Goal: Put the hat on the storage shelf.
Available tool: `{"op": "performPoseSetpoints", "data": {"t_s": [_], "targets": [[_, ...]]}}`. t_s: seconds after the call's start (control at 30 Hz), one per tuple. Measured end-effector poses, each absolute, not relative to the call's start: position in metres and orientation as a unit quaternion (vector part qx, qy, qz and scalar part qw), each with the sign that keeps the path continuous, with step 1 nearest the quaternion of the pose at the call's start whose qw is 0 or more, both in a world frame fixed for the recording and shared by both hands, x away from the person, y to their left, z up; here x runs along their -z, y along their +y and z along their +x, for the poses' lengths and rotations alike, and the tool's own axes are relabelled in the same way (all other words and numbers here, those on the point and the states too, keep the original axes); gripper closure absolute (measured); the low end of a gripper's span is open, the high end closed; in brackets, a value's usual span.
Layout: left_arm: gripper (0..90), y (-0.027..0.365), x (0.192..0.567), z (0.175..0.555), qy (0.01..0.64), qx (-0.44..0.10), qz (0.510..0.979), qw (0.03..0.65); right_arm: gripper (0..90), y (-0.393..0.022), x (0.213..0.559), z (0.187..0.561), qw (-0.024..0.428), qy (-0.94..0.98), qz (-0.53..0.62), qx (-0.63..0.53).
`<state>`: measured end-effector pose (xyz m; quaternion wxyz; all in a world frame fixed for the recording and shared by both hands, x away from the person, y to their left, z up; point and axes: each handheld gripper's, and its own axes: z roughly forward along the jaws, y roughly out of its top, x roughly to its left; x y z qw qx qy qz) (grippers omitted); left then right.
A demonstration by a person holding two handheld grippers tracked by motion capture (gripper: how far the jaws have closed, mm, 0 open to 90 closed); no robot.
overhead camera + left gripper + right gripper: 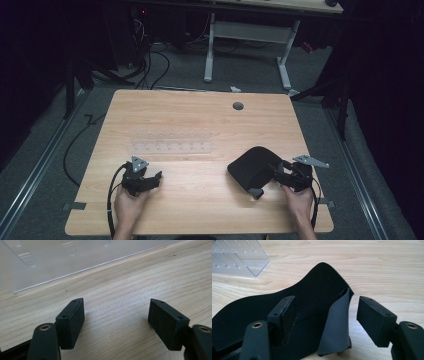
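A black flexible sheet lies on the right half of the wooden table, its near edge curled up. My right gripper is at that edge. In the right gripper view the right gripper is open. One jaw is over the sheet, and the upturned flap stands free between the pads. My left gripper rests at the front left of the table. The left gripper is open over bare wood, with nothing between its jaws.
A clear acrylic rack lies at the table's middle, just beyond the left gripper and far left of the sheet. A grey cable hole sits near the far edge. Cables and a desk frame occupy the floor beyond.
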<state>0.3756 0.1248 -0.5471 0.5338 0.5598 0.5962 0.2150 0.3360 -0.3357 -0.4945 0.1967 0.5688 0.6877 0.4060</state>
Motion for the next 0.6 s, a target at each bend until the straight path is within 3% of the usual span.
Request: {"op": "performPoseSetpoints", "data": {"t_s": [0.47, 0.6], "targets": [[29.9, 0.125, 0.547, 0.376, 0.596, -0.215, 0.560, 0.534, 35.4, -0.327, 0.510, 0.352, 0.161, 0.696, 0.561, -0.419], [29.9, 0.125, 0.547, 0.376, 0.596, -0.215, 0.560, 0.534, 40.6, -0.326, 0.517, 0.354, 0.153, 0.696, 0.561, -0.422]]}}
